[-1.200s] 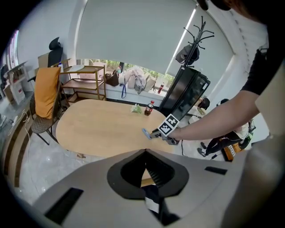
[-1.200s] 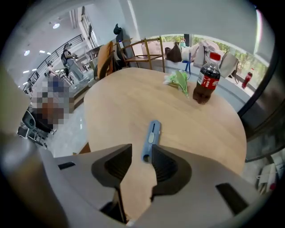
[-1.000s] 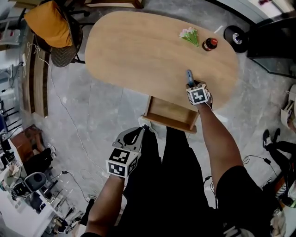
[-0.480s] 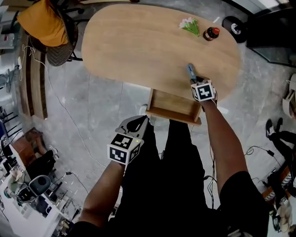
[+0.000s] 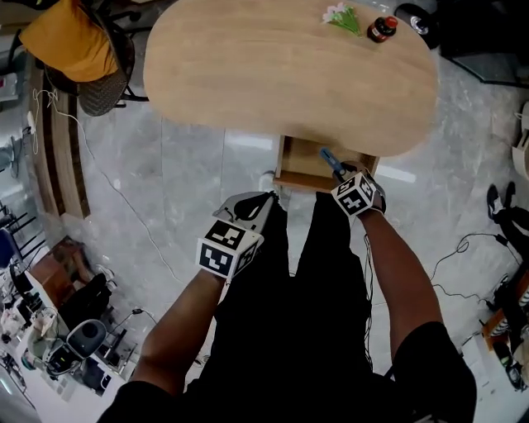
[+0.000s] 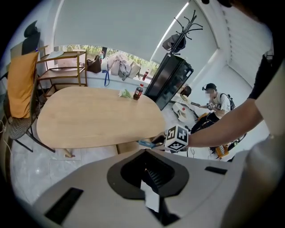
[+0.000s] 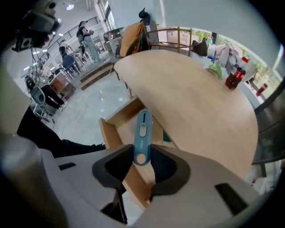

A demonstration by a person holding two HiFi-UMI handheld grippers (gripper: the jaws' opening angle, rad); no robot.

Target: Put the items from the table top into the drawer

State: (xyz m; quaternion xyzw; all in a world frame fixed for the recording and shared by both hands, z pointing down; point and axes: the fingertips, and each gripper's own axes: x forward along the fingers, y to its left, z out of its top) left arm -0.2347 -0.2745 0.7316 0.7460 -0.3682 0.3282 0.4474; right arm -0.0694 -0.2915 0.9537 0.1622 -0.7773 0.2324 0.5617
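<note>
My right gripper [image 5: 339,172] is shut on a blue box cutter [image 5: 331,160], gripped at its round end [image 7: 141,156]; the jaws closed on it within the last second. The cutter hangs over the open wooden drawer [image 5: 289,168] below the near edge of the oval table [image 5: 273,74]. A small teal thing [image 7: 166,136] lies inside the drawer. On the table's far right lie a flower sprig [image 5: 341,16] and a dark bottle with a red cap [image 5: 380,30]. My left gripper [image 5: 254,206] hovers above the floor beside my legs, shut and holding nothing.
An orange-draped chair [image 5: 70,49] stands left of the table, with a wooden rack [image 5: 50,140] and cables along the floor. Black equipment [image 5: 471,33] stands at the far right. Several people are in the background of the two gripper views.
My right gripper has carried the blue cutter off the table's near edge and over the open drawer. My left gripper has shifted only a little.
</note>
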